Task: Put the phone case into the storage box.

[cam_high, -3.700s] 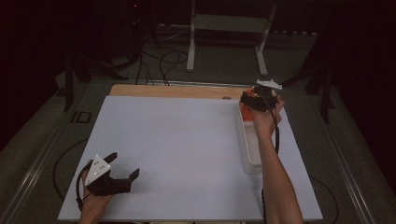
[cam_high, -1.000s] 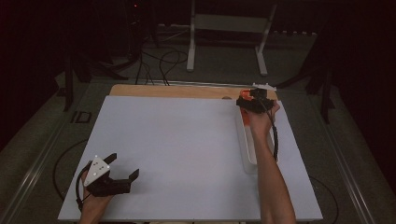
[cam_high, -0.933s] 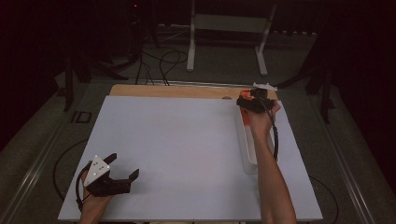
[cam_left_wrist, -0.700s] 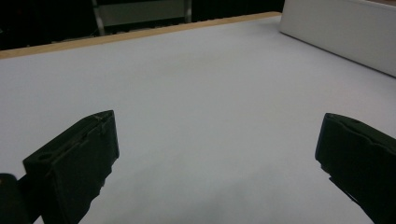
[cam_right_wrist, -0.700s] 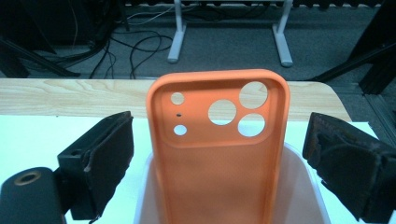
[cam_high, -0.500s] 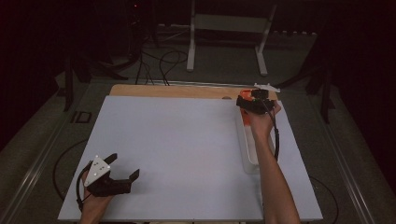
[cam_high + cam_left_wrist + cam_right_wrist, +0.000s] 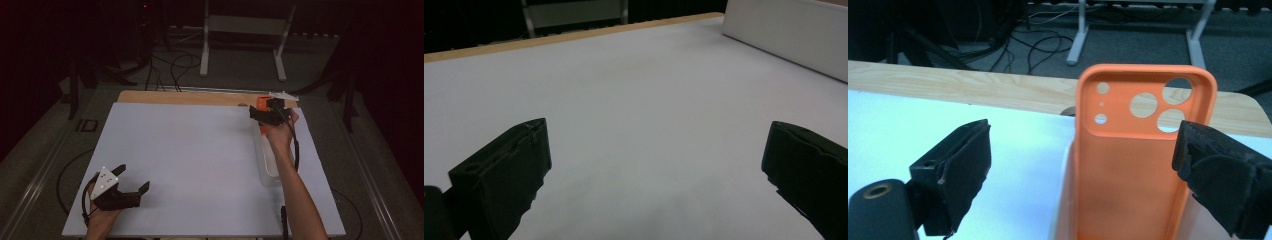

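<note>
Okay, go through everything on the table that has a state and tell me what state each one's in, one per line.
Phone case: orange, empty, standing on end in the tray, camera cutouts up, between the right gripper's jaws.
Tray: clear, long, at the table's right side, holding the case at its far end.
Right gripper: open, jaws either side of the case, not clamped.
Left gripper: open, empty, low over the bare white table.
</note>
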